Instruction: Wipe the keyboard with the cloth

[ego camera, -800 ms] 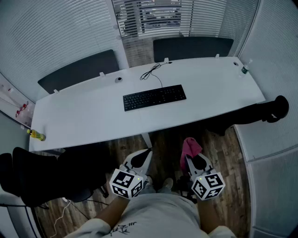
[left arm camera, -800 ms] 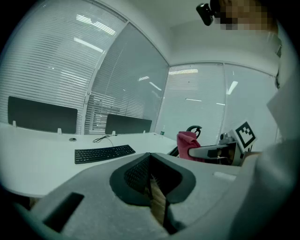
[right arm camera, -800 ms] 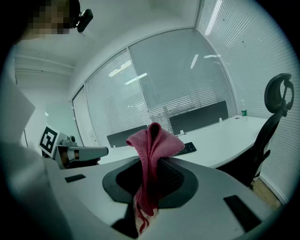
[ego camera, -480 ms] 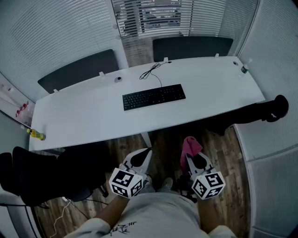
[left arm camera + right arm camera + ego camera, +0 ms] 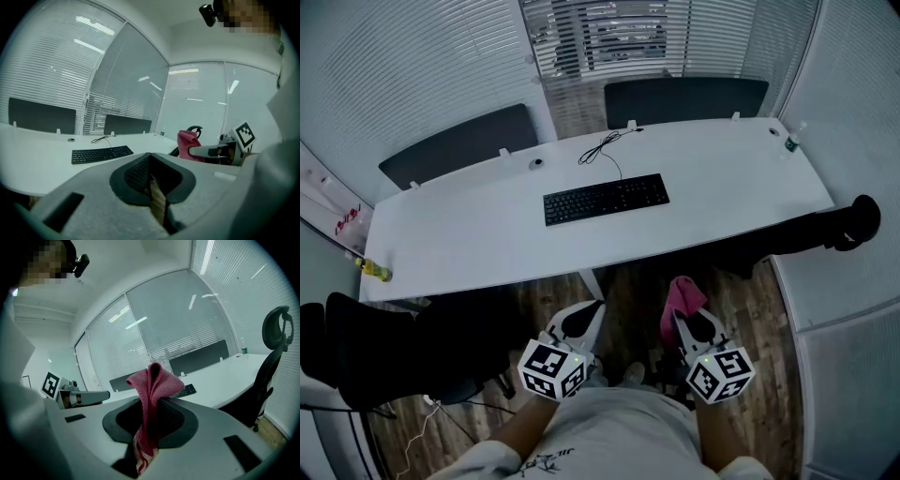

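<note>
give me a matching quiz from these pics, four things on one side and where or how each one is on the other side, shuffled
Things
1. keyboard
2. cloth
3. left gripper
4. yellow bottle

Place or state
A. jaws together, nothing between them
B. by the left end of the desk
C. lying in the middle of the desk
D. pinched in the right gripper

Pairs: 1-C, 2-D, 3-A, 4-B

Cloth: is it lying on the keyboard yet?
No, the cloth is pinched in the right claw, held well short of the keyboard on the desk.
</note>
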A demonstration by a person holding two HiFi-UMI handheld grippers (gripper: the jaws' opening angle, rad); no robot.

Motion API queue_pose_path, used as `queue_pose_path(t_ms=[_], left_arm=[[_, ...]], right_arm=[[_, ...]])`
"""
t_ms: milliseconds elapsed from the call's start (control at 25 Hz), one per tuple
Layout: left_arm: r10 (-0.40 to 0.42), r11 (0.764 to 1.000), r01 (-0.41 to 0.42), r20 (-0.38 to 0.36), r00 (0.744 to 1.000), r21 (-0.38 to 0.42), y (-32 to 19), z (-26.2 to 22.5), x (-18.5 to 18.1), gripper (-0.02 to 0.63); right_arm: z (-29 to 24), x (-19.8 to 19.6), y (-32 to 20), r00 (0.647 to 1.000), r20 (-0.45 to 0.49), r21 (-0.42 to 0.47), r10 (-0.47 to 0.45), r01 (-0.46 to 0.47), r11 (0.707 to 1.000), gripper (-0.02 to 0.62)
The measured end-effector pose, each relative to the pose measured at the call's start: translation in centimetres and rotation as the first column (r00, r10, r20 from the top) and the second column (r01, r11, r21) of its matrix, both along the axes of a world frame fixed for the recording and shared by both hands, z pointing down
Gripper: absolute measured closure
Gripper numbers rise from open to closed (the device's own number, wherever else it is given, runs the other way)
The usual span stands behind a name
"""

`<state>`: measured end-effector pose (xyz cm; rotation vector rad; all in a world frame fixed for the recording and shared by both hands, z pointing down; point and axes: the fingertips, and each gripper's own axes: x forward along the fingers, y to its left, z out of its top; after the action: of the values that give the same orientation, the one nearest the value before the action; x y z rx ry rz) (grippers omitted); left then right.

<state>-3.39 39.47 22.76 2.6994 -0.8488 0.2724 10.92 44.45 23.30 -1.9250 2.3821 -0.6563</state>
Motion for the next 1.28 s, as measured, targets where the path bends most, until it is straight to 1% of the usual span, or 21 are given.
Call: queue_pose_path(t_ms=[280, 400, 520, 680, 920, 1280], left_arm=[[-0.011, 1.0, 0.011, 0.001, 1.0, -0.007, 0.8, 0.5, 1.8, 0.595], [-0.011, 1.0, 0.011, 0.008, 1.0, -0.015, 0.8, 0.9, 2.0, 0.595], [-0.013, 1.0, 0.013, 0.007, 1.0, -0.016, -0.1, 1.2, 2.3, 0.595], [-0.015, 1.0, 0.015, 0.005, 1.0, -0.028, -2.2, 1.8, 2.8, 0.595], [-0.008, 0.999, 0.008, -0.008, 1.0, -0.032, -7.9, 2.6, 3.6, 0.595], [0.02, 1.0, -0.02, -0.029, 0.999, -0.014, -20.1, 1.6, 5.4, 0.595]], right_arm=[[0.2, 2.4, 0.7, 1.0, 0.011, 0.01, -0.018, 0.018, 1.0, 0.525], [0.2, 2.6, 0.7, 1.0, 0.013, 0.021, -0.028, 0.027, 0.999, 0.525], [0.5, 2.7, 0.0, 0.999, 0.003, 0.017, -0.039, 0.039, 0.999, 0.525], [1.5, 3.1, -1.8, 0.999, 0.003, -0.015, -0.043, 0.043, 0.999, 0.525], [2.3, 3.8, -7.2, 0.999, -0.005, -0.03, -0.033, 0.032, 0.999, 0.525], [1.4, 5.8, -18.6, 1.0, -0.015, -0.025, 0.014, -0.015, 1.0, 0.525]])
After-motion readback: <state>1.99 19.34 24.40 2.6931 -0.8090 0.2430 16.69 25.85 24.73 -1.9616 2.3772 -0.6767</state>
